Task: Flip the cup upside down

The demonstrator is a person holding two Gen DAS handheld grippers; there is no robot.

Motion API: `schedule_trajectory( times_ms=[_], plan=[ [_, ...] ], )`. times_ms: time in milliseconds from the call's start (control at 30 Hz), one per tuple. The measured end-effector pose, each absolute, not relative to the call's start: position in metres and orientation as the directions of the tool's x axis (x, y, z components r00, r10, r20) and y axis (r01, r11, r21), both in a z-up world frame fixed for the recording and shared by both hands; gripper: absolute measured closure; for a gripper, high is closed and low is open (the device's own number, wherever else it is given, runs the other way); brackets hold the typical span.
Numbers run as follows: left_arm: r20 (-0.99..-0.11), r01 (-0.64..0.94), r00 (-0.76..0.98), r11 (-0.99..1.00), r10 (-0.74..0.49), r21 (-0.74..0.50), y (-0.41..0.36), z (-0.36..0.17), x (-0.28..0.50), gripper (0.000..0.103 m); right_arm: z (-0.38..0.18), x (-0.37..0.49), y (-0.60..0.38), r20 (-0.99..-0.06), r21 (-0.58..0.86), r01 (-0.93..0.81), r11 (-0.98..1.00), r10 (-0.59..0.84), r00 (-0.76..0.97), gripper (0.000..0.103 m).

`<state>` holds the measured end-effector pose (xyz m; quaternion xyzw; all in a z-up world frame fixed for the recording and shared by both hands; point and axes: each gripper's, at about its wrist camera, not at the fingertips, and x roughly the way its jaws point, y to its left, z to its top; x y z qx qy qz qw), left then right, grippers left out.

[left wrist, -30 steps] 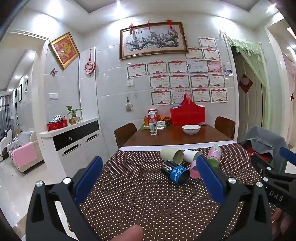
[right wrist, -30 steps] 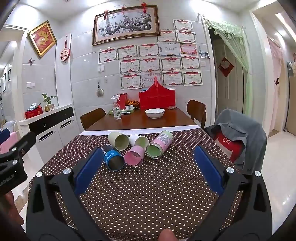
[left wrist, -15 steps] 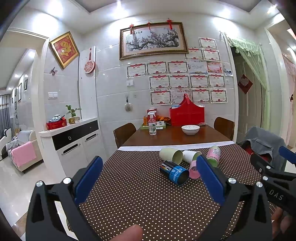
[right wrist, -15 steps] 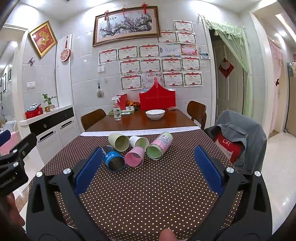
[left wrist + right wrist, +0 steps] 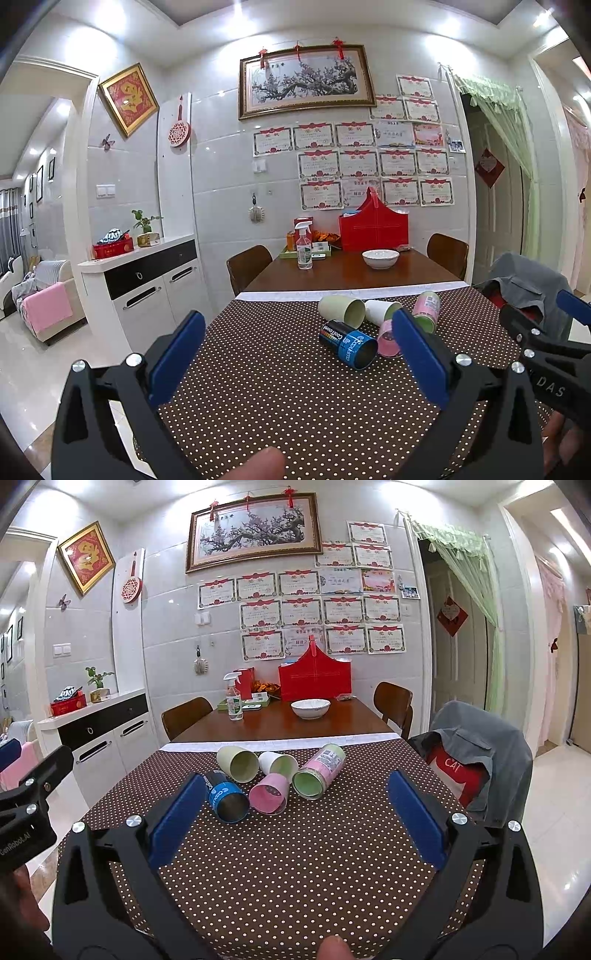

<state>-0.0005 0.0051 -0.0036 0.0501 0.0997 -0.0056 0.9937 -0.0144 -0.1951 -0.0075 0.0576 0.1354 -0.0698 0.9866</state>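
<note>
Both the left claw [image 5: 299, 354] and right claw [image 5: 295, 812] stay spread wide, gripping nothing. The cups [image 5: 268, 794] lie unmoved on the tabletop [image 5: 295, 867], the view nearly unchanged.

Black left gripper [image 5: 299, 354] and right gripper [image 5: 295, 816] frames, blue pads, silver screws.

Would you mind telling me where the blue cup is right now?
In the right wrist view, the blue cup lies on its side on the dotted tablecloth, leftmost and nearest in the cluster, beside the pink cup and in front of the pale green cup.
</note>
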Motion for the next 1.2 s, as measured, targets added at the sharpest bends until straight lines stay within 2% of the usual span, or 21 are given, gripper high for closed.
schedule_trajectory(
  times_ms=[1200],
  plan=[
    [-0.214,0.04,0.977,0.994,-0.016,0.106,-0.011,-0.009,0.003,0.004,-0.005,-0.014,-0.195,-0.274,0.094,0.152,0.984,-0.122,0.954,0.006]
  ],
)
